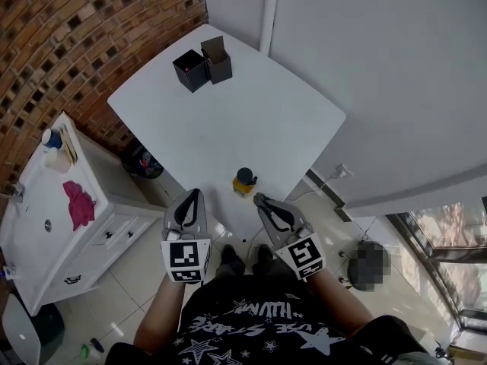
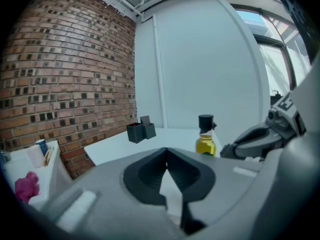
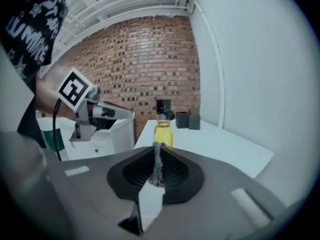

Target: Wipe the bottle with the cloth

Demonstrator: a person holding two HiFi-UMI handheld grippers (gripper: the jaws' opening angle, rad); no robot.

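A small bottle (image 1: 244,181) of yellow liquid with a black cap stands upright near the front edge of the white table (image 1: 228,112). It also shows in the left gripper view (image 2: 205,140) and the right gripper view (image 3: 163,128). My left gripper (image 1: 195,195) is held off the table's edge, left of the bottle, shut with nothing in it (image 2: 166,151). My right gripper (image 1: 259,198) sits just right of the bottle, short of touching it. Its jaws (image 3: 156,146) are shut on a narrow rough grey strip (image 3: 157,166) that looks like fabric. A pink cloth (image 1: 78,204) lies on the side cabinet.
Two black open boxes (image 1: 202,65) stand at the table's far side. A white cabinet (image 1: 53,226) is at the left, with a blue-topped jar (image 1: 52,138) on it. A brick wall (image 1: 68,44) is behind it, and a dark bin (image 1: 142,162) is under the table's left edge.
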